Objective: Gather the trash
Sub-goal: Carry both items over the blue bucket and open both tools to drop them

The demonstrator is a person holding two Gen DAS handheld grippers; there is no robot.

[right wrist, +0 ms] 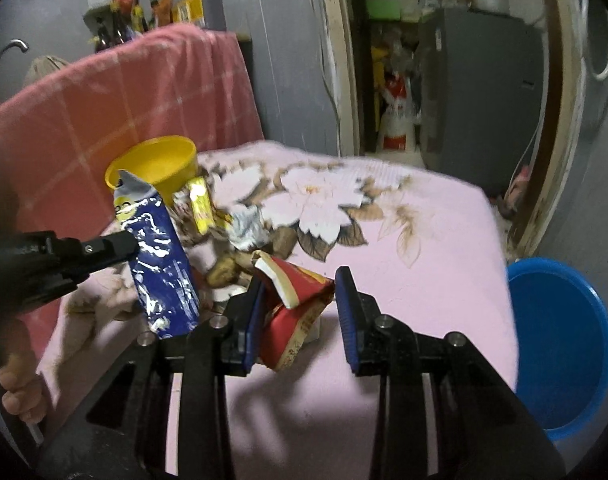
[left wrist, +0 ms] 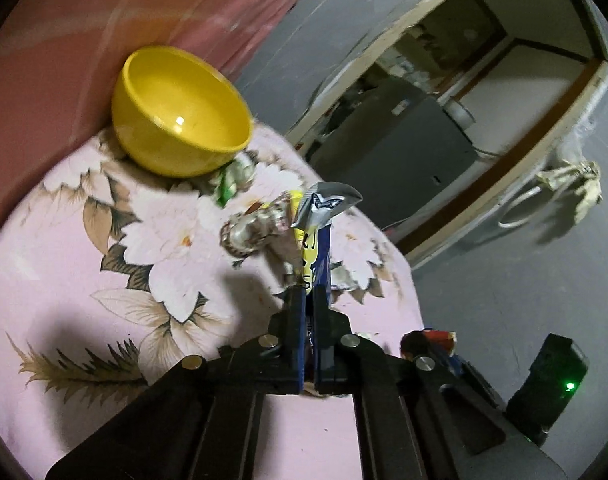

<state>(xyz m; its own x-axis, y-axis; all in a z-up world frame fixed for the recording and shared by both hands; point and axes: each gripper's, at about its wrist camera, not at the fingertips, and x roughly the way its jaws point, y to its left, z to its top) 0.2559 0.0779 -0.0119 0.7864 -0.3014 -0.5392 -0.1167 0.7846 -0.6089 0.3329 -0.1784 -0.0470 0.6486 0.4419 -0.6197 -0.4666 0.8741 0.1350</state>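
Observation:
My left gripper is shut on a blue and yellow snack wrapper and holds it upright above the pink flowered cloth. It also shows in the right wrist view, gripping the same blue wrapper. My right gripper is open, with a red snack wrapper lying between its fingers. Crumpled silver wrappers and a green-white wrapper lie near a yellow bowl. A yellow packet and a silver wrapper lie by the bowl.
A blue bin stands on the floor to the right of the cloth-covered table. A pink checked cloth rises behind the bowl. A doorway with a grey cabinet lies beyond the table.

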